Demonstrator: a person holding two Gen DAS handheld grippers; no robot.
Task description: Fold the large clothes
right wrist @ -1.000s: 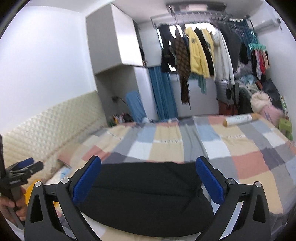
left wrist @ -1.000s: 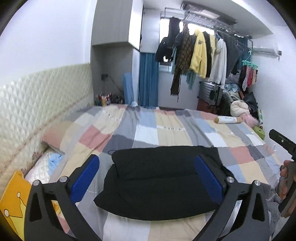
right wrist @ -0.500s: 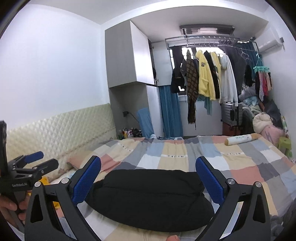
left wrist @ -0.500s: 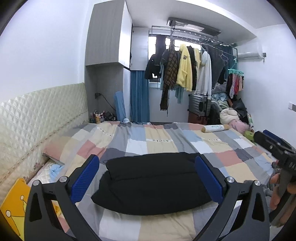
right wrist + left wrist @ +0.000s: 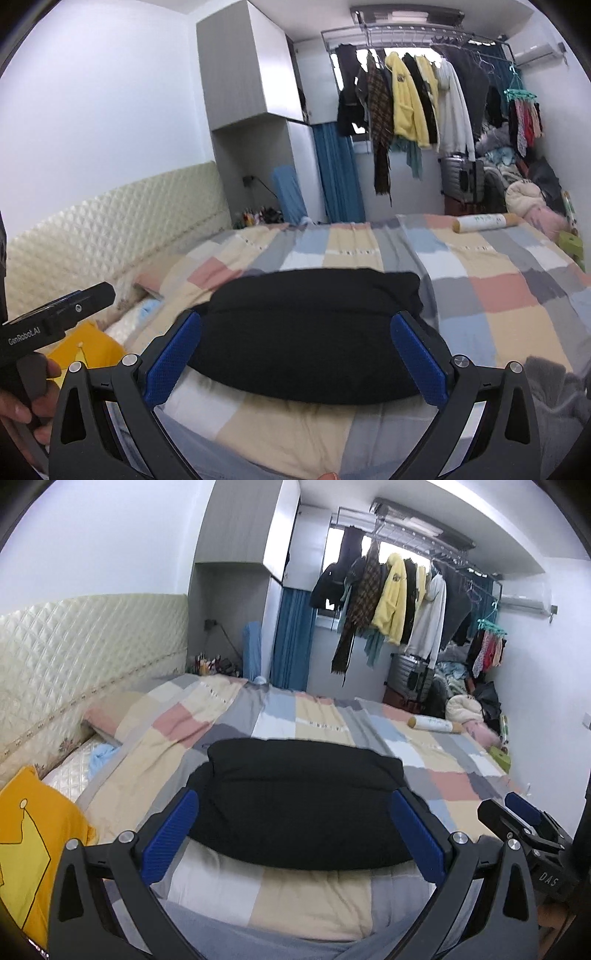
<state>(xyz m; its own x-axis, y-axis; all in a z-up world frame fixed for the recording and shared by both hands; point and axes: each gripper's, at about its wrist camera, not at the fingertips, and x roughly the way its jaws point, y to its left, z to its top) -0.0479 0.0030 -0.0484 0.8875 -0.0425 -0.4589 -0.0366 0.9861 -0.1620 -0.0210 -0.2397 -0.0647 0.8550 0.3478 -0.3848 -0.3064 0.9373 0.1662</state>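
A black garment (image 5: 295,801) lies folded into a thick rectangle on the checked bedspread (image 5: 306,716); it also shows in the right wrist view (image 5: 310,332). My left gripper (image 5: 293,812) is open and empty, held above the bed in front of the garment, not touching it. My right gripper (image 5: 295,334) is open and empty too, held back from the garment. The right gripper also appears at the right edge of the left wrist view (image 5: 524,823), and the left gripper appears at the left edge of the right wrist view (image 5: 62,314).
A quilted headboard (image 5: 74,657) runs along the left. A yellow pillow (image 5: 33,842) lies at the near left. A white roll (image 5: 480,223) rests at the bed's far right. Clothes hang on a rack (image 5: 413,96) by the window, with piles and a suitcase (image 5: 461,181) below.
Both grippers have pulled back and lifted away from the folded garment, then tilted down a little. The garment has stayed in place.
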